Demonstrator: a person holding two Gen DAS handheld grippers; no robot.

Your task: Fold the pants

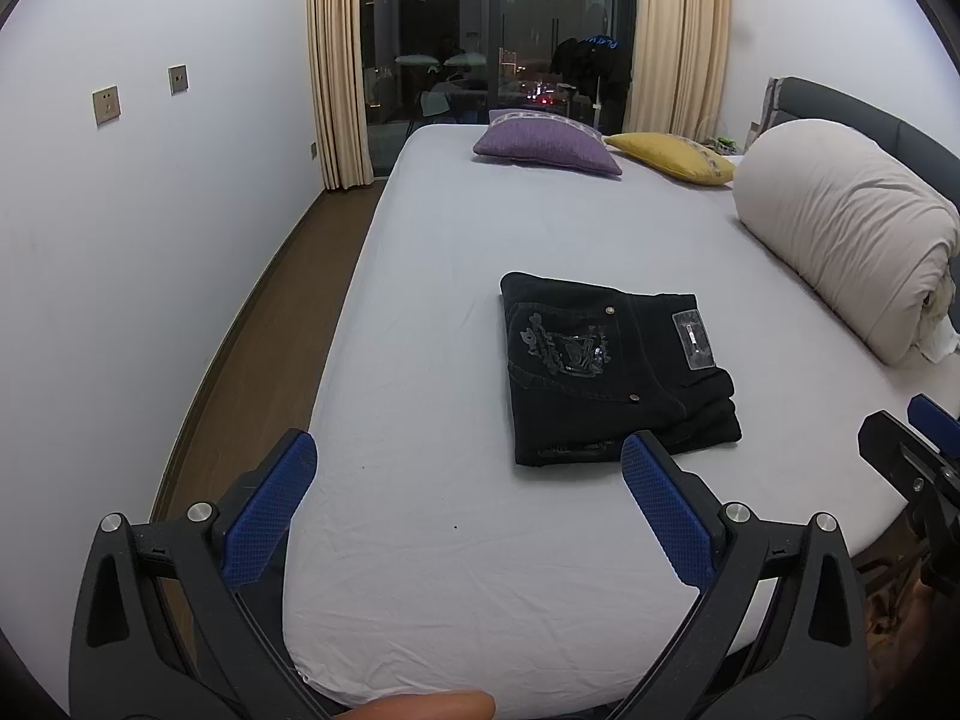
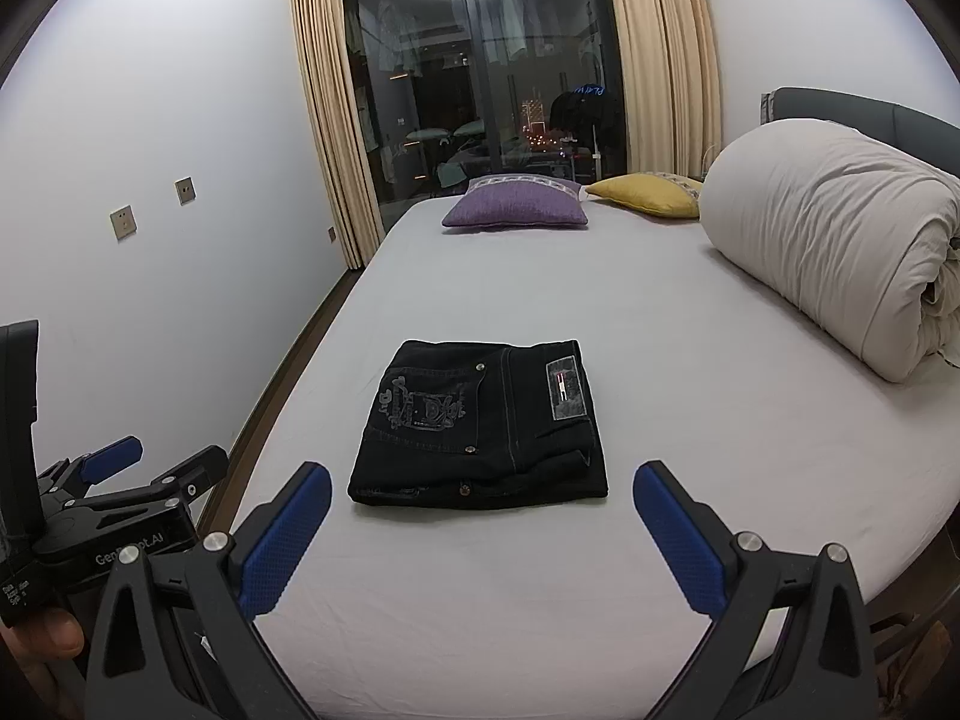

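The bed [image 2: 630, 324], under a pale sheet, fills the room. Left of it runs a strip of wood floor [image 1: 252, 360] along a white wall [image 2: 150, 150] carrying 2 sockets. Beyond its far edge, a dark glass door [image 2: 474, 78] stands between beige curtains [image 2: 654, 60], reflecting a ceiling light.

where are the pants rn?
The folded pants lie on the bed, centre of the right wrist view, ahead of both open grippers, neither touching; the rolled duvet is to their right.
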